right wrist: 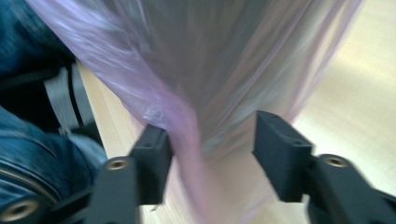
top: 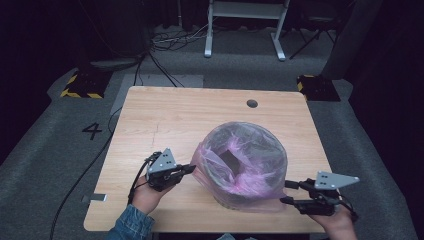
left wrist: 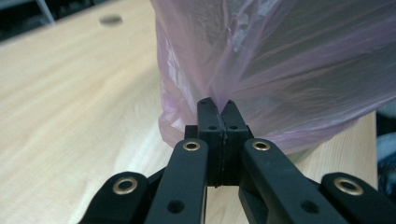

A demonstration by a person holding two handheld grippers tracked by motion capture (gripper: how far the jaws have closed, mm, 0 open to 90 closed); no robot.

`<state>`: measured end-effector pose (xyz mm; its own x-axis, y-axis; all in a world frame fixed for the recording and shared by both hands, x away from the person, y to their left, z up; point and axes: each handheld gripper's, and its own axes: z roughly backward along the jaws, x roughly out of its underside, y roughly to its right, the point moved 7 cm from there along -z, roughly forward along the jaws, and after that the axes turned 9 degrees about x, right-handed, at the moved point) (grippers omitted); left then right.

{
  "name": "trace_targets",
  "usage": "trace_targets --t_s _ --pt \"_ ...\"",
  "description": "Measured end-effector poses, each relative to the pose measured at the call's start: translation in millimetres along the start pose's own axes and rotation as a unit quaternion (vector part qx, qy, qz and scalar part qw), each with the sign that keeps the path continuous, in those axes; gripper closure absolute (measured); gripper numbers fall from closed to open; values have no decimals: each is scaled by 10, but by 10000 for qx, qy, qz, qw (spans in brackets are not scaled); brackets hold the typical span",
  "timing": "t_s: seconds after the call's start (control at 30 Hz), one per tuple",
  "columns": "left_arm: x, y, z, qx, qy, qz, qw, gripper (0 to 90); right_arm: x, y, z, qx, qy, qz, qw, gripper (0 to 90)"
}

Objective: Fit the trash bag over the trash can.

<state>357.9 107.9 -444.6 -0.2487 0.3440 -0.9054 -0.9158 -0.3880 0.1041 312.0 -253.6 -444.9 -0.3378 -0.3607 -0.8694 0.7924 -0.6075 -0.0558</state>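
One pink bag (top: pixel 245 165): left gripper (top: pixel 189 169) jaws pinch it; right gripper (top: pixel 287 192) jaws spread apart.

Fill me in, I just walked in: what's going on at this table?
A person is working a pink plastic bag fitted over a bin on the wooden table. The left gripper is clamped on a fold of the bag's side. The right gripper is open, its jaws straddling the bag's other side, not yet closed.

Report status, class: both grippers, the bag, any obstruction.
Left gripper shut on pink bag. Right gripper open, jaws either side of a fold of bag. Table ahead unobstructed.
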Motion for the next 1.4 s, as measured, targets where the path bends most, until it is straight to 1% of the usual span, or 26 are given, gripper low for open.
trace_targets --t_s 0.03,0.1,0.2,0.27,0.33,0.4,0.5,0.57,0.63,0.7,0.77,0.8,0.83,0.87,0.9,0.93,0.97,1.0,1.03,1.07,1.1,1.17,1.23,1.3,1.37,1.4 --pt "-29 -6 36 -19 86 5 10000 897 -64 9 62 -28 123 -5 9999 396" --pt "-63 -20 77 -60 129 -32 9999 896 -183 24 157 -57 274 22 9996 381" --pt "-50 -49 78 -151 37 -27 9999 895 -334 38 252 -81 417 135 9990 364" --pt "-38 -63 70 -156 23 11 9999 895 -425 52 314 -129 547 119 9983 364" --pt "-46 -60 61 -161 23 -4 9999 895 -519 64 371 -163 692 136 9974 361" --pt "-69 -44 43 -137 8 -46 9999 893 -616 89 401 -65 779 140 9968 361" --pt "-112 0 3 -94 -23 -158 9998 893 -746 150 341 157 682 58 9975 350" --pt "-131 25 -20 -58 -38 -215 9997 892 -822 196 267 249 641 52 9976 347" --pt "-139 25 -41 -56 -81 -250 9996 892 -888 250 204 376 607 45 9974 349" --pt "-149 17 -63 -31 -99 -229 9997 892 -948 312 151 515 614 45 9968 348" --pt "-162 12 -91 -15 -115 -226 9997 892 -989 357 76 527 590 24 9969 346" --pt "-168 9 -107 -16 -126 -265 9996 892 -999 379 30 544 538 32 9971 346" --pt "-170 15 -126 -4 -115 -231 9997 892 -1004 401 -20 561 480 40 9973 351" --pt "-169 14 -141 -6 -134 -247 9996 892 -1004 421 -70 549 403 24 9977 379" --pt "-167 17 -158 3 -144 -249 9996 893 -1002 432 -114 485 314 -11 9983 448" --pt "-163 17 -171 -6 -154 -241 9996 893 -1002 436 -144 433 226 -46 9988 548" --pt "-161 14 -181 -17 -166 -237 9996 893 -1008 441 -164 442 179 -50 9988 642" --pt "-161 11 -189 -27 -160 -227 9996 893 -1018 453 -174 566 153 -30 9983 686" --pt "-164 7 -195 -27 -156 -230 9996 893 -1041 463 -170 646 154 -53 9978 753" --pt "-171 6 -201 -32 -139 -225 9996 894 -1070 476 -151 717 196 -43 9972 855" --pt "-180 9 -207 -26 -113 -210 9997 893 -1098 481 -127 666 232 0 9975 898" --pt "-195 14 -215 -39 -98 -211 9997 893 -1142 511 -127 739 207 33 9970 899" --pt "-204 17 -223 -71 -107 -238 9996 893 -1162 547 -152 831 138 127 9964 900" --pt "-206 18 -225 -101 -122 -251 9996 893 -1175 596 -176 963 105 204 9951 900" --pt "-197 11 -228 -118 -139 -222 9996 894 -1181 654 -189 1085 91 239 9938 900" --pt "-188 1 -237 -114 -138 -196 9996 894 -1175 709 -201 1207 60 275 9923 900"
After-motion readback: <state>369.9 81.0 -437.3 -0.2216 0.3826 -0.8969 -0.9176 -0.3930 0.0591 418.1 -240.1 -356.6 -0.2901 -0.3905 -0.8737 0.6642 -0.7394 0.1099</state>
